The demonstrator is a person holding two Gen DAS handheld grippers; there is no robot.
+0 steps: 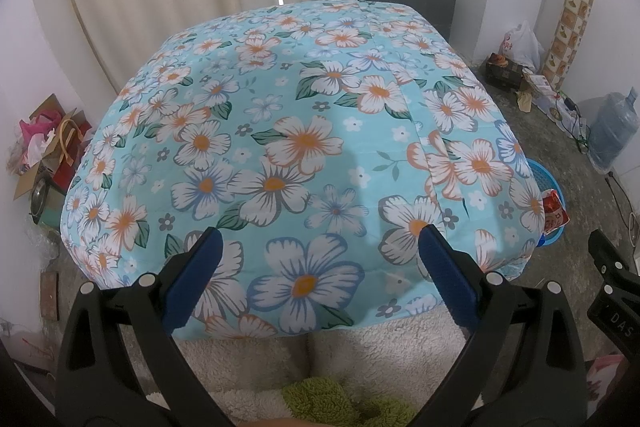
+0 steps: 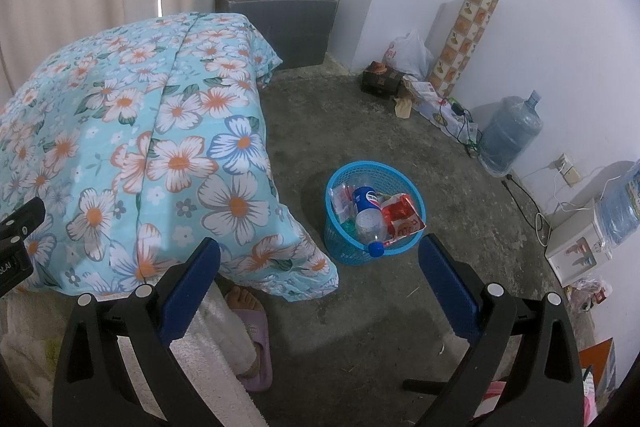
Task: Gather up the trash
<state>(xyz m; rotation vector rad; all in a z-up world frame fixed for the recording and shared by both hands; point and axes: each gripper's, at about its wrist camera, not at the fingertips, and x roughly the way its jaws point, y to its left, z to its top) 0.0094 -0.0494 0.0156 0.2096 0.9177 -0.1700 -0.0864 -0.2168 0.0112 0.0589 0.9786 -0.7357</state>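
Ahead of the right gripper (image 2: 319,255), whose blue-padded jaws stand wide apart with nothing between them, a round blue plastic mesh basket (image 2: 340,247) sits on the grey concrete floor (image 2: 400,131). Inside lie a clear plastic bottle with a blue label and cap (image 2: 369,217), a red-and-white snack wrapper (image 2: 402,217) and a clear wrapper (image 2: 340,201). The left gripper (image 1: 319,247), jaws likewise spread and empty, hovers over the light-blue flowered bedcover (image 1: 280,99); that basket peeks out to its right, past the cover's edge.
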